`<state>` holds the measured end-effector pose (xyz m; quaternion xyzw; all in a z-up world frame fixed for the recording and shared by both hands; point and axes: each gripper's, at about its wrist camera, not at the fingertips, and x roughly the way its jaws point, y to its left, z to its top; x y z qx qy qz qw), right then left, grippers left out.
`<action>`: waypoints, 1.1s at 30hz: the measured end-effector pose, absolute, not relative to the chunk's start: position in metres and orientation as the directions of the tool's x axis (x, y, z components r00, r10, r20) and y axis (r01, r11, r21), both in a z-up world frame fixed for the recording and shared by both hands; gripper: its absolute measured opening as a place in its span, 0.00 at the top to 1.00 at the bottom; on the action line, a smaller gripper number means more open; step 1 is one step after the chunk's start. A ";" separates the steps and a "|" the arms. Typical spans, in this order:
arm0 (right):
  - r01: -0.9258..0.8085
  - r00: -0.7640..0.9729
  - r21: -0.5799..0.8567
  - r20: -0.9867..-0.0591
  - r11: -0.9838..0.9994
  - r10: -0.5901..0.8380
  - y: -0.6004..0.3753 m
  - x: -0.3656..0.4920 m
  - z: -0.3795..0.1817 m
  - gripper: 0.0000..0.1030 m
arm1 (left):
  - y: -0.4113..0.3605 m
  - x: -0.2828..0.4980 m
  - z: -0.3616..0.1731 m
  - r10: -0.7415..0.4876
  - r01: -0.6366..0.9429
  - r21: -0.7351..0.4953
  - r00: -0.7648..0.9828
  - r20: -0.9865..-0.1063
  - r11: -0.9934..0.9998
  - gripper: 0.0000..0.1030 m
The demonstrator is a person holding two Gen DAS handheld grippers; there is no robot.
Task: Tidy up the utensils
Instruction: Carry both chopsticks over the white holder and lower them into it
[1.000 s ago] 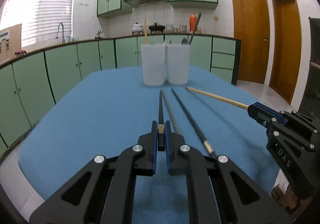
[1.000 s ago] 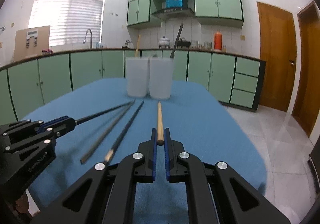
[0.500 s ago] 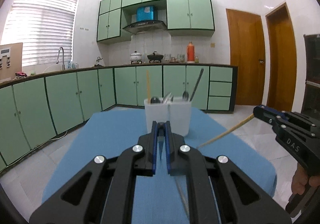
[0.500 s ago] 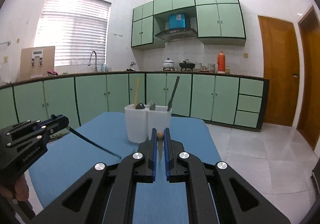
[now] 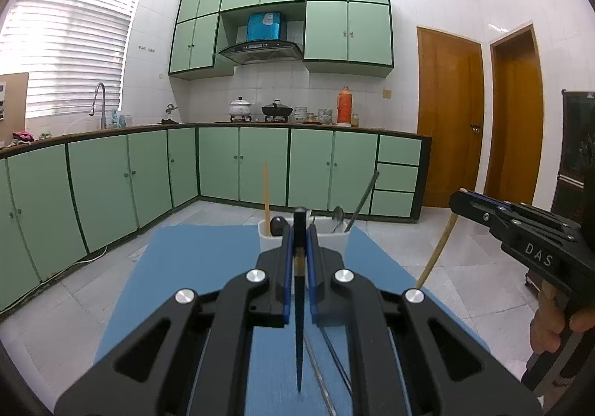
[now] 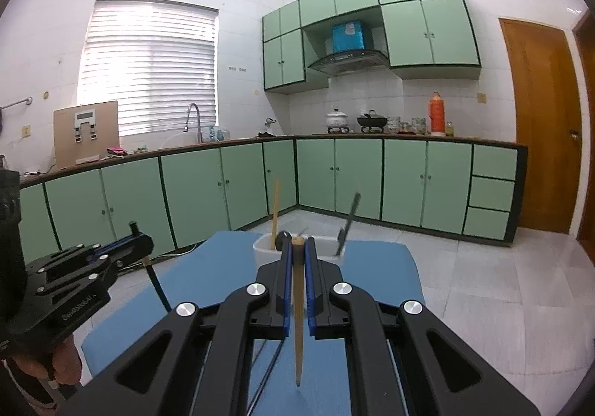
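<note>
- Left wrist view: the left claw [image 5: 299,252] is gripping a black chopstick [image 5: 299,323] between its closed blue-lined pads; the chopstick is hanging nearly upright, its blunt end showing just above the pads and its tapered tip pointing down over the blue surface [image 5: 186,286].
- Left wrist view: 2 more dark chopsticks [image 5: 331,360] are lying on the surface, partly hidden under the claw's right-hand link.
- Left wrist view: 2 white cups [image 5: 269,239] are standing side by side at the far end of the surface, directly beyond the claw; a pale wooden chopstick [image 5: 266,193] and a dark spoon [image 5: 277,226] are standing in the left cup, while a metal spoon [image 5: 337,217] and a dark-handled utensil [image 5: 362,200] are leaning in the right one.
- Left wrist view: the right claw [image 5: 459,196] is appearing at the right edge, held by a person's hand [image 5: 554,326], with a wooden chopstick [image 5: 437,252] hanging from its tip.
- Right wrist view: the right claw [image 6: 297,256] is clamping the wooden chopstick [image 6: 297,323] between closed pads; the stick is hanging tip-down above the surface [image 6: 379,267].
- Right wrist view: the cups [image 6: 264,252] are standing just beyond the claw, holding the same upright utensils.
- Right wrist view: the left claw [image 6: 143,243] is entering from the left, closed on the black chopstick [image 6: 158,286], which is slanting down toward the surface; a hand [image 6: 59,364] is gripping its handle.
</note>
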<state>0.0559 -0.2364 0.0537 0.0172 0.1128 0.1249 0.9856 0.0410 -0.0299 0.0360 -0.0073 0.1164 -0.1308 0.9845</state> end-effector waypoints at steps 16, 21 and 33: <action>-0.248 0.961 0.045 -0.119 0.968 0.252 -0.229 0.114 0.121 0.94 | -0.027 0.103 0.107 -0.252 0.246 -0.084 0.965 -0.078 0.966 0.94; -0.213 0.973 0.077 -0.076 0.974 0.219 -0.233 0.140 0.140 0.94 | -0.033 0.127 0.129 -0.238 0.236 -0.108 0.971 -0.005 0.966 0.94; -0.141 0.983 0.096 -0.105 0.985 0.150 -0.238 0.222 0.130 0.94 | -0.052 0.208 0.132 -0.182 0.189 -0.116 0.981 0.070 0.975 0.94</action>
